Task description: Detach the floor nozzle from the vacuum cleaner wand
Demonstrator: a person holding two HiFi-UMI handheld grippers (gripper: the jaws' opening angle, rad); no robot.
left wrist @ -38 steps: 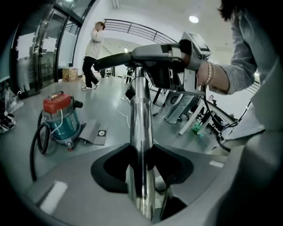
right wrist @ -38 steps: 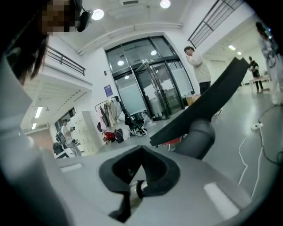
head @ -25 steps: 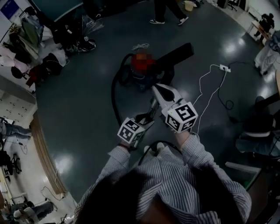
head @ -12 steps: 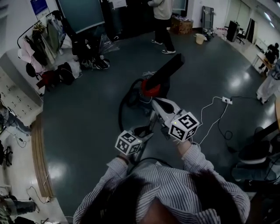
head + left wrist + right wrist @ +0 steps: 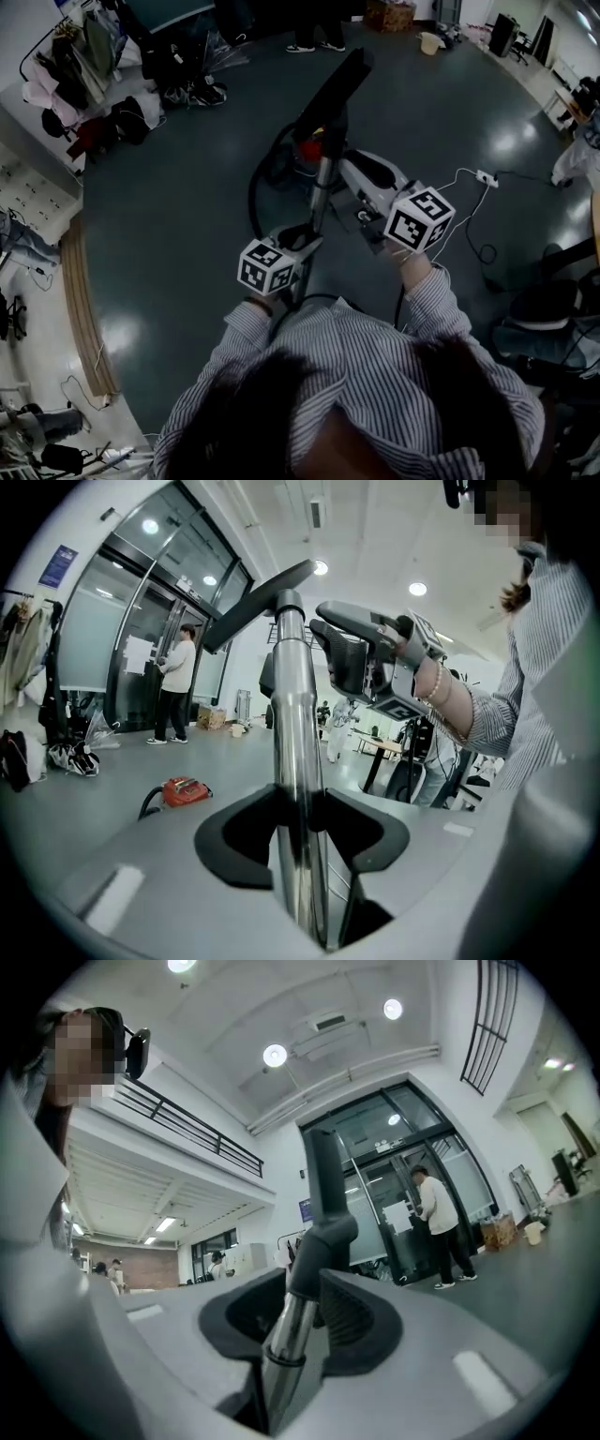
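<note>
The chrome vacuum wand (image 5: pixel 323 192) stands raised in front of me, its black floor nozzle (image 5: pixel 337 80) on top. My left gripper (image 5: pixel 305 246) is lower on the wand (image 5: pixel 295 789); its jaws are closing and the pads press on the tube from both sides. My right gripper (image 5: pixel 339 173) sits higher, at the grey neck (image 5: pixel 319 1241) under the nozzle (image 5: pixel 323 1171). Its jaws are opening, and the neck and tube (image 5: pixel 286 1335) lie between them. The left gripper view shows the nozzle (image 5: pixel 258 602) next to the right gripper (image 5: pixel 366 658).
The red vacuum body (image 5: pixel 183 789) lies on the floor behind the wand, its black hose (image 5: pixel 255 197) looping left. A white power strip with cable (image 5: pixel 483 175) lies to the right. A person (image 5: pixel 436 1213) stands at the glass doors. Clothes and bags (image 5: pixel 103 56) crowd the back left.
Both grippers have risen with the wand. The nozzle has swung up and away from the floor, so the wand stands steeper. The right gripper's jaws have parted.
</note>
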